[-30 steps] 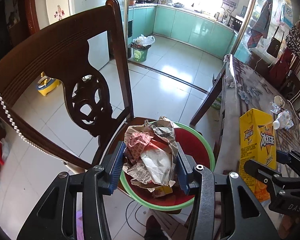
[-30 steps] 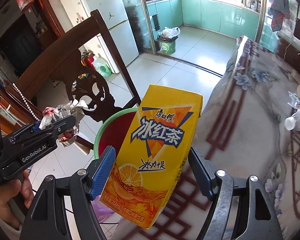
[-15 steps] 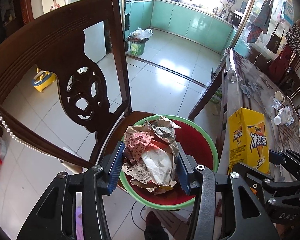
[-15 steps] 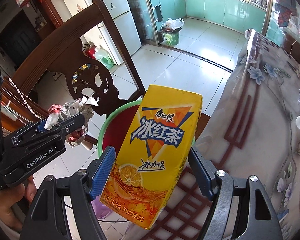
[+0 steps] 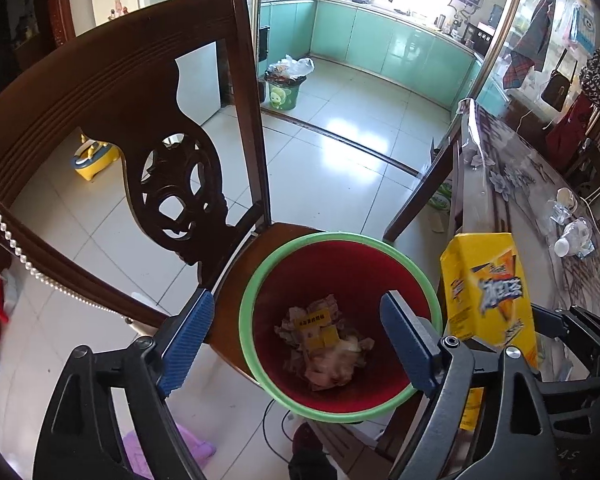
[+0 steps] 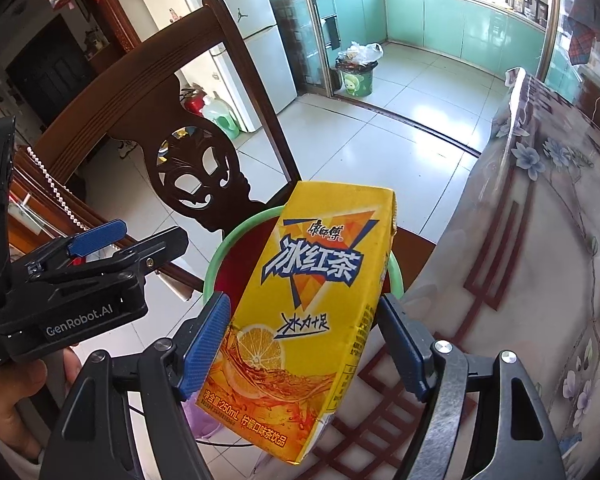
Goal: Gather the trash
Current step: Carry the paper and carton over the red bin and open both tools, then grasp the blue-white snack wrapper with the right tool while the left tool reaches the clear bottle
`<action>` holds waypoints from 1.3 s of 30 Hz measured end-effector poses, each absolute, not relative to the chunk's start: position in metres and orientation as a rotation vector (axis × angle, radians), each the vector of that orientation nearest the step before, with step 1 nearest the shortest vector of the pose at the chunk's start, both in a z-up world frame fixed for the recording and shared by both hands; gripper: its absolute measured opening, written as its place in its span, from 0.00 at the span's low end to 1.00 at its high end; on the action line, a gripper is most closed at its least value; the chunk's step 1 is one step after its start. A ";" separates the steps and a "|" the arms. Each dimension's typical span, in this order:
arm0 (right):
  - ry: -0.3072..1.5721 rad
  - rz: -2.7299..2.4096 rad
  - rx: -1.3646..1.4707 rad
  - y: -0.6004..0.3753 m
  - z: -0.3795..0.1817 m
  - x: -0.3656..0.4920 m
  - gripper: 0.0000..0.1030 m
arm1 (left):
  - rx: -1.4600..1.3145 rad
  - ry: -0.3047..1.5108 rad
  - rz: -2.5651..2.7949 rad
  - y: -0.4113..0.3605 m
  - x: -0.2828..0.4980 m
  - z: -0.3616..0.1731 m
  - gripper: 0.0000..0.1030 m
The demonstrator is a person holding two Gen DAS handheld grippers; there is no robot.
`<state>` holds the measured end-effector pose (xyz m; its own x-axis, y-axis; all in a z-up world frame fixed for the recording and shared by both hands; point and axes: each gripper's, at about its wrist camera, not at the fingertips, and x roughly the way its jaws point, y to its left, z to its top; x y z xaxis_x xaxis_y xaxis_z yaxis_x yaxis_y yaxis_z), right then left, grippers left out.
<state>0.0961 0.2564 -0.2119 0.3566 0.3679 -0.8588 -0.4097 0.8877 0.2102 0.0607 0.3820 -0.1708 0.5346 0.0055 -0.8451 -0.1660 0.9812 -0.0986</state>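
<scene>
- One piece of trash was already in: a crumpled wad of printed paper wrappers (image 5: 324,344) lay at the bottom of the round red bin with a pale green rim (image 5: 260,280), which stood on the seat of the dark carved wooden chair (image 5: 148,128).
- The left tool (image 5: 296,334) hung over the bin with its blue-padded jaws opening, nothing between them but the view down to the wad.
- One item was left in hand: the yellow iced-tea drink carton (image 6: 312,312) sat between the jaws of the right tool (image 6: 302,340), the left pad against it; contact on the right side could not be told for sure.
- The carton was near the bin's rim, beside the table (image 6: 540,240) with the flowered cover, not yet dropped.
- Judged from this, the task was roughly mid-way.
</scene>
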 end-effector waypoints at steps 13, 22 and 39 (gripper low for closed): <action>1.032 0.528 0.056 0.211 -0.177 0.071 0.76 | -0.213 0.962 0.053 0.346 0.035 -0.127 0.83; 0.948 0.389 0.143 0.089 -0.135 0.049 0.76 | -0.160 0.855 -0.135 0.248 0.022 -0.071 0.83; 0.851 0.006 0.106 -0.203 -0.089 0.054 0.76 | -0.048 0.839 -0.374 0.050 0.048 -0.049 0.83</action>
<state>0.0543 -0.2026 -0.0892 0.6597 0.0480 -0.7500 0.0371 0.9947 0.0963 0.0480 0.0505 -0.0491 0.6066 -0.3423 -0.7176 0.3049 0.9337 -0.1877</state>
